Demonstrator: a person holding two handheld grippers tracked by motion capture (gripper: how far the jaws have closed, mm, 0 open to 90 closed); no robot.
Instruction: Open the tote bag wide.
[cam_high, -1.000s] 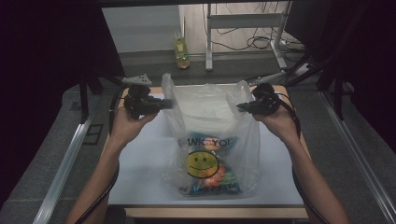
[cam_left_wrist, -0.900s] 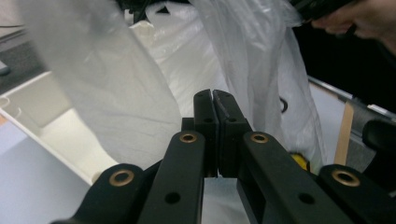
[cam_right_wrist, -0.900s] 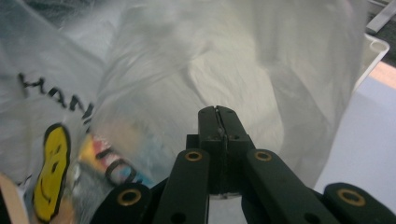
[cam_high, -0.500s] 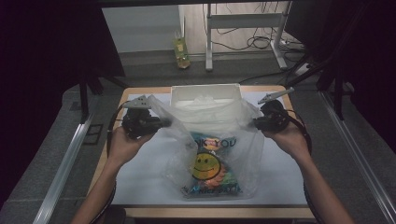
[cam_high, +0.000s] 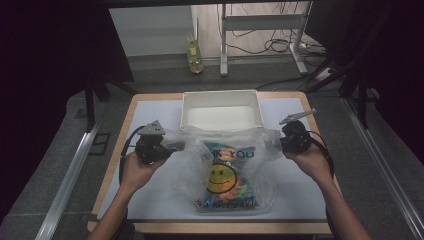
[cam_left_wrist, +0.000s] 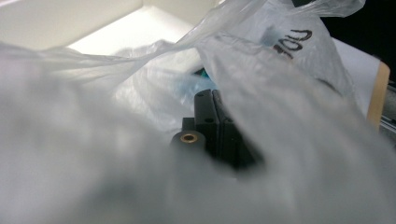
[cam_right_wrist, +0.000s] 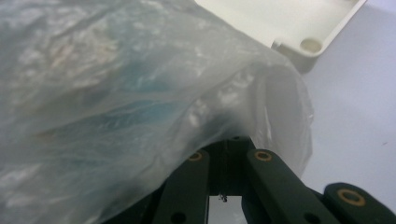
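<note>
Plastic bag (cam_high: 227, 170), translucent, printed with a smiley face and holding colourful contents, lies on the white mat of the table (cam_high: 150, 210), just in front of the white tray (cam_high: 222, 109). Left hand-held gripper (cam_high: 172, 146) is clenched on the bag's left handle; in the left gripper view its jaws stand pressed together amid the film (cam_left_wrist: 280, 140). Right hand-held gripper (cam_high: 280, 142) is likewise clamped on the right handle, with film draped over its jaws in the right gripper view (cam_right_wrist: 140, 93). Judged step: setting the bag down with its mouth spread. Next move calls for releasing both handles evenly, without snagging film or tipping the contents.
</note>
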